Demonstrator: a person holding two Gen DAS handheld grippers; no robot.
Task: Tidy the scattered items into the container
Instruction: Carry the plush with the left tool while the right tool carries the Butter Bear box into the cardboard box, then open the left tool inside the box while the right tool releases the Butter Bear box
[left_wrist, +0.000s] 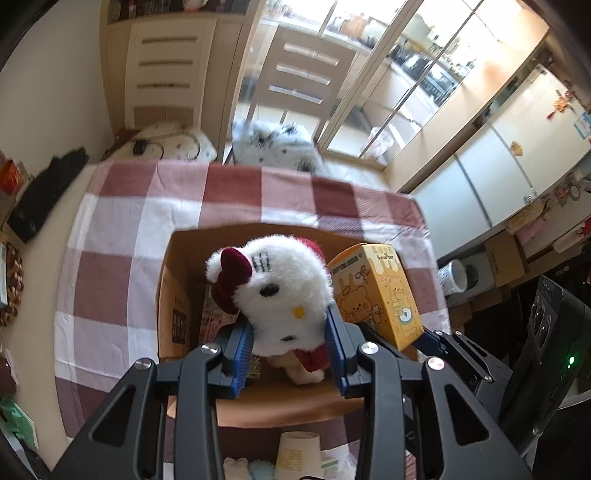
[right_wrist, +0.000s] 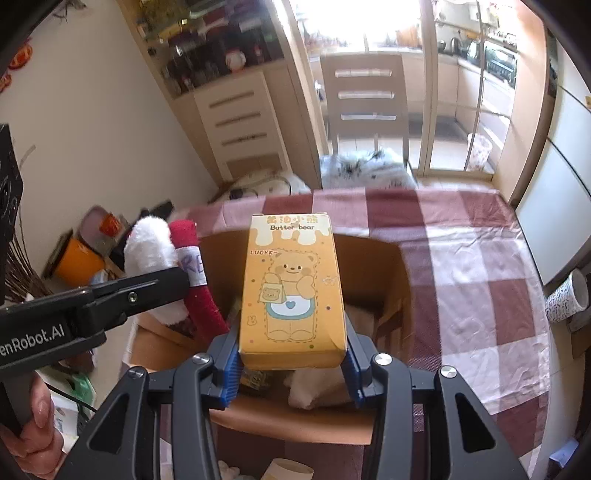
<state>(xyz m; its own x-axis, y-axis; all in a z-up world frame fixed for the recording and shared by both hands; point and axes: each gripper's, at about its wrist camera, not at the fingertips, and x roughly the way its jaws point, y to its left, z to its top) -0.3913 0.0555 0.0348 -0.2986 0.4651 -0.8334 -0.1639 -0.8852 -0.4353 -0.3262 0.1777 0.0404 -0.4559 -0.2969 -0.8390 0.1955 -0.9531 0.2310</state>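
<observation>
Left wrist view: we find the left gripper (left_wrist: 291, 345) clamped on a white plush cat toy (left_wrist: 280, 295), its blue pads (left_wrist: 242, 349) pressing the toy's lower sides; the toy wears a dark red bow and a red garment, and it hangs tilted over the open cardboard box (left_wrist: 184, 254). We take that box as our landmark; it stands on a red-and-white checked tablecloth (left_wrist: 122, 229). Just right of the toy, above the box's right side, we see the yellow Butter bear carton (left_wrist: 380, 295), gripped low down by the other tool. Printed paper items lie inside the box near its left wall; we cannot identify them. A paper cup (left_wrist: 297, 452) lies on its side on the near side of the box, outside it, partly hidden by the gripper body.

Right wrist view: we find the right gripper (right_wrist: 291, 363) closed on the carton (right_wrist: 291, 291), one blue pad (right_wrist: 231, 369) against each long side near the carton's lower end; the carton stands upright above the box (right_wrist: 369, 254) interior. The plush toy (right_wrist: 151, 254) shows over the box's left edge, held in the black finger of the left gripper (right_wrist: 173, 282). A hand (right_wrist: 37, 424) grasps that tool's handle at the picture's lower left. A pale soft item lies on the box floor under the carton; we cannot tell what it is.
</observation>
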